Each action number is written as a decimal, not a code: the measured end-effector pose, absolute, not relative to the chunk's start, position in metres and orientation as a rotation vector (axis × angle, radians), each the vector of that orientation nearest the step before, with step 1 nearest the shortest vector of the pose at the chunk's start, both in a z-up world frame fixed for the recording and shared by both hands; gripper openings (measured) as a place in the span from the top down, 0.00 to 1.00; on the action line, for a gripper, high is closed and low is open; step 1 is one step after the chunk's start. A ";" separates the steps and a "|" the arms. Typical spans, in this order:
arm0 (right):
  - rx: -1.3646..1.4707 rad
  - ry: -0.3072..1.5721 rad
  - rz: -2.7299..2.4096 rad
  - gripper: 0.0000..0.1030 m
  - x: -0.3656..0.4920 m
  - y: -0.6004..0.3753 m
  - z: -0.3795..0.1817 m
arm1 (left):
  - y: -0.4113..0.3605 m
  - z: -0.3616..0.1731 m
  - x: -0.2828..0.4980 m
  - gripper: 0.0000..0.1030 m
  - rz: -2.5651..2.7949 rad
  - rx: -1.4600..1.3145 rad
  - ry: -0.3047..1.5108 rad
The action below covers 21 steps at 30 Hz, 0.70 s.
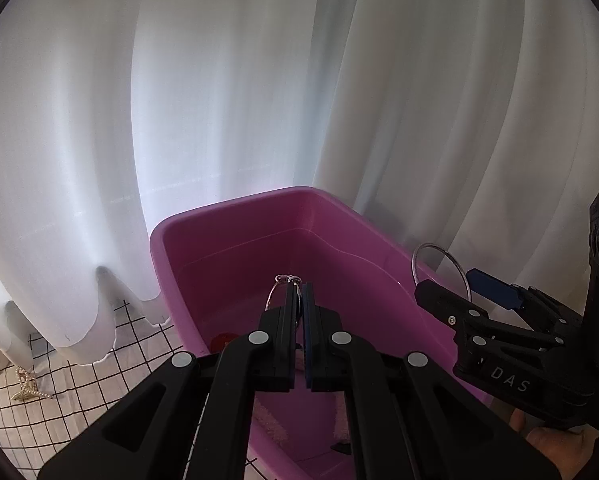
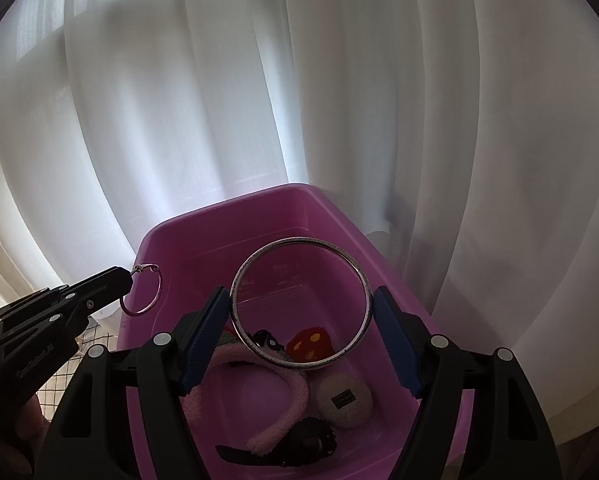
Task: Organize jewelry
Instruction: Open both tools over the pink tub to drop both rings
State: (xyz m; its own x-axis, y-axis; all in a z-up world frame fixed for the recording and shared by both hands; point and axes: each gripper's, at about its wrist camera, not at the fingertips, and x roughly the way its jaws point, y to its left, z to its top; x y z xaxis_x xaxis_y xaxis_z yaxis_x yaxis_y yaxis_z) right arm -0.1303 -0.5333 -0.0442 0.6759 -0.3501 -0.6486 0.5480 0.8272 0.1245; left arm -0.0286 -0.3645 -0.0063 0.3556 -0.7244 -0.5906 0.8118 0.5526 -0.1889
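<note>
A pink plastic bin [image 1: 235,216] [image 2: 203,216] stands before white curtains. My left gripper [image 1: 298,292] is shut on a thin hoop earring [image 1: 276,291] and holds it over the bin; from the right wrist view the gripper [image 2: 129,274] and the earring [image 2: 147,290] hang at the bin's left rim. My right gripper [image 2: 301,308] is shut on a large silver bangle [image 2: 255,260], held across its width above the bin. In the left wrist view that gripper [image 1: 447,288] and the bangle [image 1: 439,250] sit over the bin's right rim.
Inside the bin lie a fluffy pink headband [image 2: 287,404], a red spotted piece [image 2: 309,342], a round pale pouch [image 2: 345,400] and a black strap [image 2: 283,450]. A pearl chain [image 1: 29,384] lies on the checked cloth [image 1: 79,392] at the left.
</note>
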 end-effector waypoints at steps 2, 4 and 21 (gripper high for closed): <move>0.334 0.673 -0.517 0.31 -0.128 -0.538 -0.052 | -0.371 -0.010 -0.029 0.97 -0.976 0.159 0.697; 0.345 0.686 -0.513 0.31 -0.128 -0.539 -0.058 | -0.375 -0.015 -0.027 0.97 -0.951 0.171 0.720; 0.394 0.770 -0.513 0.30 -0.115 -0.543 -0.074 | -0.371 -0.031 -0.015 0.23 -0.824 0.187 0.791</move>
State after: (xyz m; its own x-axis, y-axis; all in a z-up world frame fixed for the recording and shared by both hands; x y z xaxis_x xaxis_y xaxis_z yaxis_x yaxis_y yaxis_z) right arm -0.1146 -0.5434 -0.0745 0.6072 -0.2913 -0.7392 0.5700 0.8079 0.1498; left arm -0.0152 -0.3709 -0.0305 0.4171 -0.5859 -0.6948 0.7178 0.6813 -0.1436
